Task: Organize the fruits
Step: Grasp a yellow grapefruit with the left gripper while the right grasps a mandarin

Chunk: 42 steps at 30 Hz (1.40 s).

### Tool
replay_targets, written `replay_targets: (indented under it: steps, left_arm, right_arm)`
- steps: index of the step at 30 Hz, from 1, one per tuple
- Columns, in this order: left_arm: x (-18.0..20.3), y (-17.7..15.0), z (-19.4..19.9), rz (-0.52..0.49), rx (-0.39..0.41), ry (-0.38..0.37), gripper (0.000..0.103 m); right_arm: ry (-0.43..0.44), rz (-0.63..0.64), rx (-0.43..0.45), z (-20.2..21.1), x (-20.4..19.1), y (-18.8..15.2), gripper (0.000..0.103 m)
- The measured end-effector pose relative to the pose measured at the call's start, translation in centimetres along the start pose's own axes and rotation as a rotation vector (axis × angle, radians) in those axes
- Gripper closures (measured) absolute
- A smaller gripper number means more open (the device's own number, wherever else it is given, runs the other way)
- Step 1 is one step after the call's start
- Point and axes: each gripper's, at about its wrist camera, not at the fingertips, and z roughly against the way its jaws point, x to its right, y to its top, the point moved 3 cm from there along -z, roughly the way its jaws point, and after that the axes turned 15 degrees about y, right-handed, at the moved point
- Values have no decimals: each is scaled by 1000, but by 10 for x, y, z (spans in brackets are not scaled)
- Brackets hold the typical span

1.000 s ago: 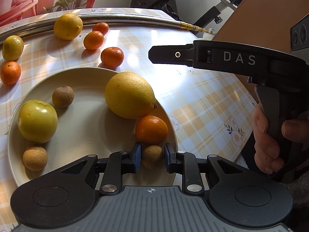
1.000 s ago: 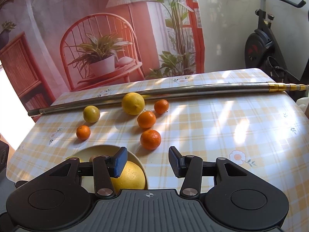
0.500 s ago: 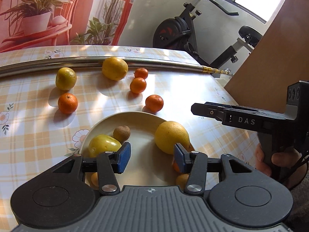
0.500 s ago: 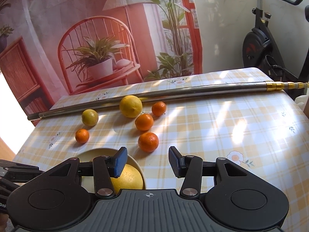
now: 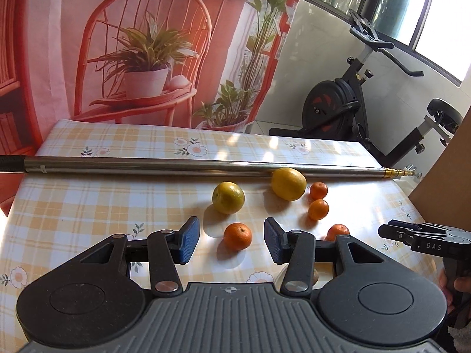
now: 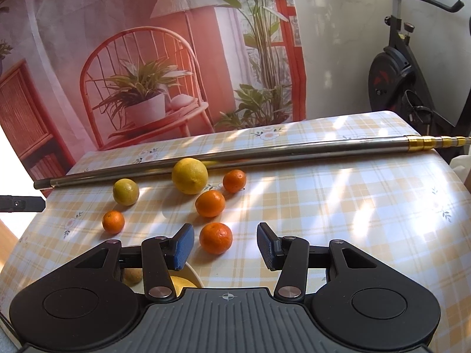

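My left gripper (image 5: 232, 240) is open and empty, with a small orange tangerine (image 5: 238, 236) on the table between and just beyond its fingertips. Past it lie a yellow-green fruit (image 5: 228, 197), a big lemon (image 5: 288, 184) and more tangerines (image 5: 318, 209). My right gripper (image 6: 225, 245) is open and empty, with another tangerine (image 6: 215, 237) just ahead between its fingertips. The cream plate (image 6: 192, 270) shows only as a rim under the right gripper's left finger, with a brown fruit (image 6: 132, 276) on it. The right gripper also shows in the left wrist view (image 5: 424, 239).
A long steel pole (image 5: 188, 167) with a brass tip lies across the far side of the checked tablecloth (image 6: 338, 206). An exercise bike (image 5: 353, 108) stands beyond the table at the right. A brown board (image 5: 447, 182) rises at the right edge.
My left gripper let go of the small brown fruit on the plate, opened, rose and swung left to the loose tangerine. My right gripper came closer to its tangerine.
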Motion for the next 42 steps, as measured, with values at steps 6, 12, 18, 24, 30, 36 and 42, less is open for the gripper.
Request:
replay_targets:
  steps: [6,12,18,24,30,36,42]
  left_arm:
    - [-11,7,-15,-5,-16,29,54]
    - [-3,-1,-37,-26,-52,15,54]
    - [3,-2,-53,-19,-72,3,54]
    - [7,5,-64,-14,-89,-5,54]
    - [16,15,-75,-29,-82,-2,54]
    - [17,19,-96,10,-67,49,50]
    - [22,17,-110,5,-89,41,50]
  right_arm:
    - [6,6,-34,-23,-1,3,59]
    - [26,-3,-67,-46,2,5,59]
    - [47,-40,-104,-65,15,5,59]
    - [61,-57,-137,-80,18,4,59]
    - [52,-62,-146,-88,18,3,59]
    - [53,-86,-157,-93,25,0,60]
    - [67,-92,-161,-96,25,-1,66]
